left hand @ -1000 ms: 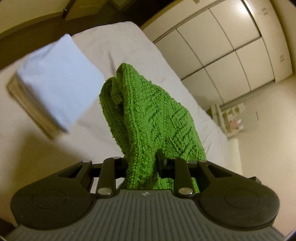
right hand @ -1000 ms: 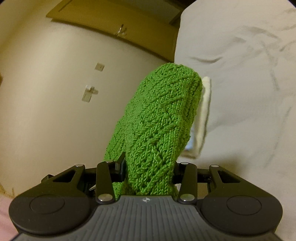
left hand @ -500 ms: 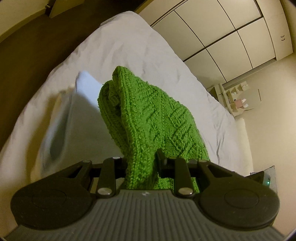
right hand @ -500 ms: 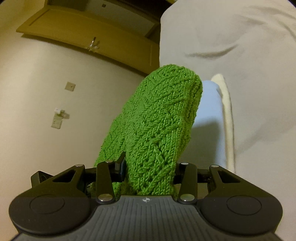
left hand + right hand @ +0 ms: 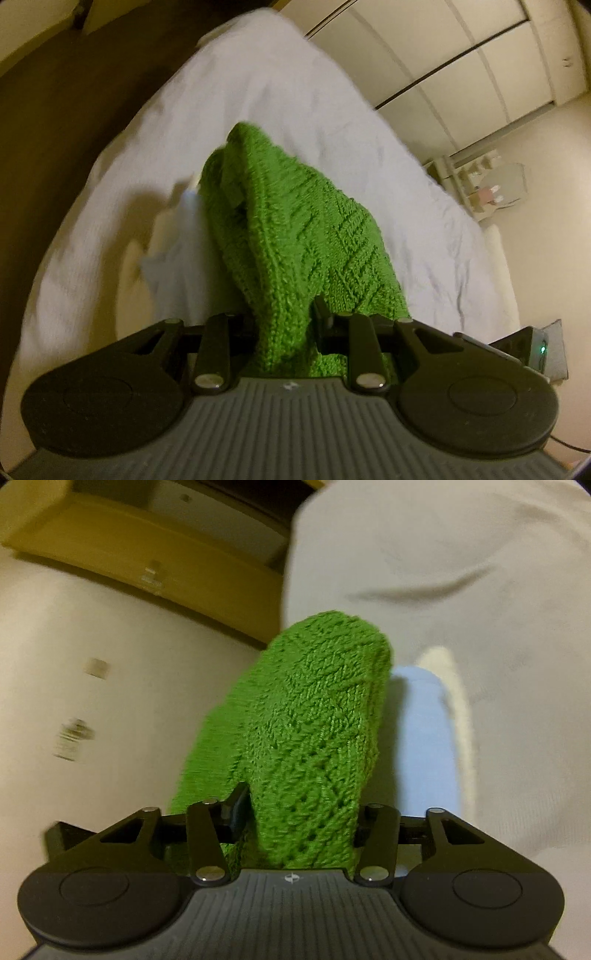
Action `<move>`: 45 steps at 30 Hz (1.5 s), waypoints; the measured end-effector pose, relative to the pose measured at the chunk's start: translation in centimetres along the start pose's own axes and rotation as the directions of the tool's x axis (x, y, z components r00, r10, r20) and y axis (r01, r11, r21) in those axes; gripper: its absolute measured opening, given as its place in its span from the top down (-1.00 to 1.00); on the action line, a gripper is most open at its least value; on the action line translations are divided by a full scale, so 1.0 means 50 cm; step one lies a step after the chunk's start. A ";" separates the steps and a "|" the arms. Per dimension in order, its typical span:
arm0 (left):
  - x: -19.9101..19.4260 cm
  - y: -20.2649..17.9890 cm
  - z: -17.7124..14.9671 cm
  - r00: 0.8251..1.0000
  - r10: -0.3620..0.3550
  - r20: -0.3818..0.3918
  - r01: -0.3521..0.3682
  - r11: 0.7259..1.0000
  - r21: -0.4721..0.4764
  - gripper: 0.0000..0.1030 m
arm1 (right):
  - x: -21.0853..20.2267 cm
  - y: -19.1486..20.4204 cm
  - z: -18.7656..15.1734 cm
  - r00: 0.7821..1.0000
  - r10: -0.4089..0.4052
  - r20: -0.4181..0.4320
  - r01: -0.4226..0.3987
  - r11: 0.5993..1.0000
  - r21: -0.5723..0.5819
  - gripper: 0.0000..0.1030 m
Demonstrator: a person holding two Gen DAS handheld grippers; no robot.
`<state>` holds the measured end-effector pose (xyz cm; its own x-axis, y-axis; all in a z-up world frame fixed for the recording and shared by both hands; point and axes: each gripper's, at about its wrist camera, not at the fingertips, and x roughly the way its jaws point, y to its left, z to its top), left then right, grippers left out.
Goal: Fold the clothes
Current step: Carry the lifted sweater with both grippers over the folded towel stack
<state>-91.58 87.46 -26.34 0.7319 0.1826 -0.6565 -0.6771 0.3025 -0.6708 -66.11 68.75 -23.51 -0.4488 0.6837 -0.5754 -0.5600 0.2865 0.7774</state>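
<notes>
Bunching green knit [image 5: 295,236] between hand-held gripper [image 5: 284,332] fingers

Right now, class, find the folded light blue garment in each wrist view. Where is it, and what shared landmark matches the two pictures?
Left wrist view: the light blue garment shows blurred, left of the green knit, on the white bed.
Right wrist view: the garment shows right of the knit, a cream item beside it.
Shared landmark: the green knit, clamped in both claws.
</notes>
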 end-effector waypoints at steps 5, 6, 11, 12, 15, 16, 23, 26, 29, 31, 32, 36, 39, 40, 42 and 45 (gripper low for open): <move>0.014 0.032 0.002 1.000 -0.009 0.001 0.009 1.000 -0.028 0.51 | 0.007 -0.017 -0.014 0.998 -0.061 -0.030 0.061 0.998 0.015 -0.05; 0.016 0.040 0.005 1.000 -0.005 -0.004 0.005 0.999 -0.037 0.48 | 0.007 -0.013 -0.018 0.997 -0.067 -0.032 0.067 0.998 0.003 -0.20; -0.036 0.017 0.008 0.995 0.093 0.021 -0.092 0.996 -0.015 0.50 | 0.000 0.035 -0.018 0.984 -0.160 -0.077 0.149 0.980 -0.133 -0.41; -0.056 0.005 0.001 0.992 0.118 0.038 -0.117 0.993 -0.011 0.52 | -0.009 0.046 -0.018 0.980 -0.186 -0.073 0.171 0.970 -0.170 -0.50; -0.123 -0.030 -0.029 0.978 0.186 0.094 -0.185 0.983 -0.013 0.53 | -0.043 0.074 -0.018 0.969 -0.244 -0.041 0.224 0.934 -0.277 -0.54; -0.142 -0.045 -0.041 0.972 0.206 0.111 -0.207 0.978 -0.003 0.56 | -0.055 0.083 -0.019 0.965 -0.260 -0.026 0.240 0.920 -0.310 -0.54; -0.125 -0.127 -0.104 0.933 0.334 0.133 -0.357 0.906 0.229 0.98 | -0.072 0.172 -0.080 0.944 -0.329 0.011 0.276 0.774 -0.570 0.23; -0.092 -0.083 -0.122 0.918 0.384 0.095 -0.396 0.892 0.219 1.00 | -0.030 0.186 -0.127 0.924 -0.382 -0.025 0.277 0.711 -0.646 0.31; -0.080 -0.041 -0.136 0.912 0.402 0.086 -0.411 0.891 0.194 1.00 | 0.008 0.195 -0.172 0.911 -0.408 -0.060 0.251 0.663 -0.705 0.31; -0.078 -0.019 -0.143 0.911 0.403 0.081 -0.411 0.893 0.183 0.99 | 0.028 0.198 -0.191 0.903 -0.423 -0.070 0.236 0.627 -0.742 0.31; -0.080 -0.012 -0.143 0.914 0.398 0.080 -0.406 0.898 0.171 0.98 | 0.037 0.195 -0.191 0.902 -0.425 -0.077 0.231 0.626 -0.745 0.31; -0.086 -0.010 -0.131 0.920 0.387 0.062 -0.392 0.909 0.143 0.98 | 0.062 0.189 -0.179 0.895 -0.436 -0.090 0.217 0.604 -0.767 0.32; -0.100 -0.029 -0.112 0.924 0.378 0.056 -0.382 0.914 0.140 0.99 | 0.042 0.203 -0.148 0.886 -0.445 -0.129 0.221 0.650 -0.727 0.31; -0.107 -0.036 -0.105 0.927 0.370 0.055 -0.374 0.917 0.137 1.00 | 0.035 0.208 -0.137 0.883 -0.447 -0.141 0.223 0.665 -0.713 0.31; -0.121 -0.056 -0.082 0.934 0.352 0.065 -0.357 0.922 0.150 1.00 | 0.017 0.220 -0.111 0.893 -0.427 -0.145 0.217 0.688 -0.692 0.29; -0.137 -0.089 -0.038 0.943 0.311 0.117 -0.330 0.922 0.204 1.00 | -0.012 0.251 -0.075 0.919 -0.381 -0.105 0.213 0.700 -0.681 0.29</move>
<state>-93.73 83.07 -19.51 0.4883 0.3757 -0.7877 -0.8500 0.4092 -0.3317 -75.48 69.41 -14.35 -0.2719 0.4485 -0.8514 -0.9622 -0.1111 0.2488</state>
